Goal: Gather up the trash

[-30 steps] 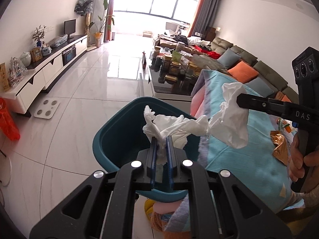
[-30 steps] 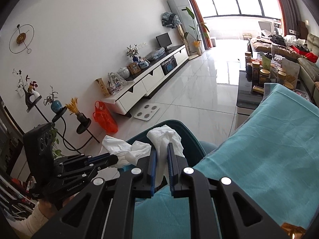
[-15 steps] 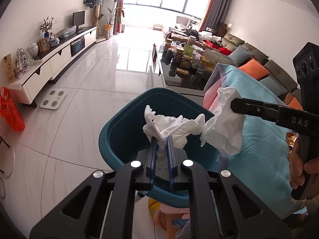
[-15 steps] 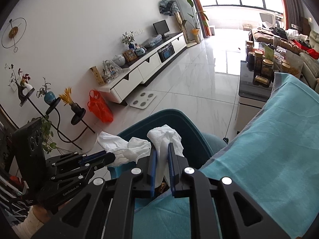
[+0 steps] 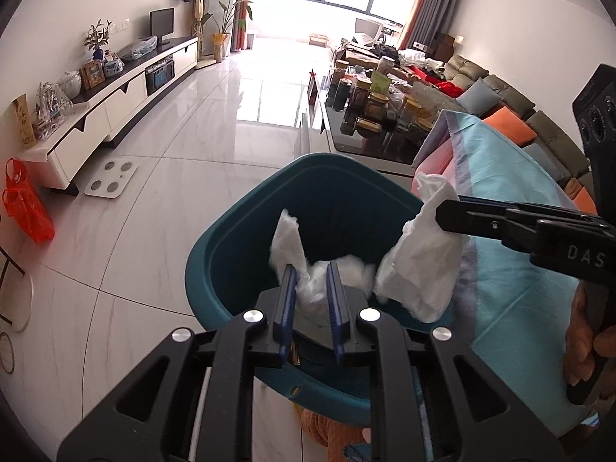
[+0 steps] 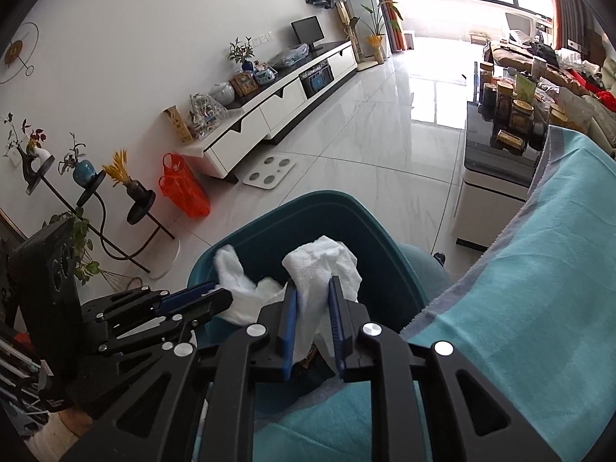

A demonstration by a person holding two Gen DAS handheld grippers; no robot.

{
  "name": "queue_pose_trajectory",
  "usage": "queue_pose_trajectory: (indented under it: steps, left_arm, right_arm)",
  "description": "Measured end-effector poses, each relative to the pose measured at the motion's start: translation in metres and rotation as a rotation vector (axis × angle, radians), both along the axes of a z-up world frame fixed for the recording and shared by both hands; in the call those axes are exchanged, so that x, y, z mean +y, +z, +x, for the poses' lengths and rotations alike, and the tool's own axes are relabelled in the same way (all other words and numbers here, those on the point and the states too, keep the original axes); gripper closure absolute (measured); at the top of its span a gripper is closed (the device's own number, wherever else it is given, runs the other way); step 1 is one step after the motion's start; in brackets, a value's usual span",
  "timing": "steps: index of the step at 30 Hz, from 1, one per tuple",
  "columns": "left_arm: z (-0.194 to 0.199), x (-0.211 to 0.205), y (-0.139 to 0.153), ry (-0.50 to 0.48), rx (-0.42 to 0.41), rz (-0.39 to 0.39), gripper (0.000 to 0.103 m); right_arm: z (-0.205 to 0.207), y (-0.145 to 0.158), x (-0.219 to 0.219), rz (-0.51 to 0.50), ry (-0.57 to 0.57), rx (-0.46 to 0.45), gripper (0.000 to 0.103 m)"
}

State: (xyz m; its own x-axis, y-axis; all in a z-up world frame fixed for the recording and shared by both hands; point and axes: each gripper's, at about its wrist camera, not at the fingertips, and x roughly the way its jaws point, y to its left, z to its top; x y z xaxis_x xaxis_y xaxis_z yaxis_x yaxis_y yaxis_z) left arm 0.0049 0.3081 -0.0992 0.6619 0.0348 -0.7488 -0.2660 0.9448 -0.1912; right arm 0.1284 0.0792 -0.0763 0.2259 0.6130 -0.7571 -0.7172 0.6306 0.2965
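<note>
- My left-hand tissue (image 5: 308,269), a crumpled white wad, sits between the blue pads of my left gripper (image 5: 311,275), above the open mouth of the teal bin (image 5: 231,231); one twist of it stands up past the left pad.
- Those left jaws have just been opening: the pads stand a little apart, the paper loose between them and touching mainly the left one, so I am no longer clamping it.
- My right-hand tissue (image 6: 323,265), a larger white wad, lies between the pads of my right gripper (image 6: 312,288), bulging above them and over the bin's near right side.
- The right jaws have just been opening too; the tissue still fills the gap and I cannot tell whether the pads press it.
- The two wads hang just beside each other over the bin, nearly touching.
- Right of the bin lies a turquoise cloth (image 6: 539,269) with a grey-pink edge.
- Far beyond, a white tiled floor (image 5: 154,192), a white TV cabinet (image 6: 269,115) at left, and an orange plastic bag (image 6: 181,188) near it.
</note>
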Motion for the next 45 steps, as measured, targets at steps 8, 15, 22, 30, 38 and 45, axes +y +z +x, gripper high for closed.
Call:
queue_pose_trajectory:
  steps: [8,15,22,30,38,45]
  left_arm:
    - [0.004,0.002,-0.006,0.029,-0.008,-0.02,0.065]
    - [-0.011,-0.005,0.014,0.02,-0.08,0.008,0.052]
    - [-0.031,-0.038,0.048,-0.077,-0.185,0.033,0.04]
    - [-0.041,-0.105,0.067,-0.291,-0.256,-0.002,0.035]
    - [-0.034,-0.18,0.064,-0.489,-0.243,-0.018,0.034]
    - [-0.021,-0.229,0.056,-0.612,-0.211,-0.041,0.034]
  right_arm:
    - [0.004,-0.003,-0.004,-0.002,-0.015,0.014,0.069]
    - [0.001,0.006,-0.018,0.04,-0.024,0.012,0.069]
    - [-0.013,0.036,-0.057,0.109,-0.032,-0.05,0.061]
    - [-0.034,0.062,-0.13,0.167,-0.098,-0.111,0.056]
    - [-0.046,0.067,-0.216,0.173,-0.239,-0.139,0.055]
    - [-0.055,0.065,-0.283,0.163,-0.393,-0.152,0.054]
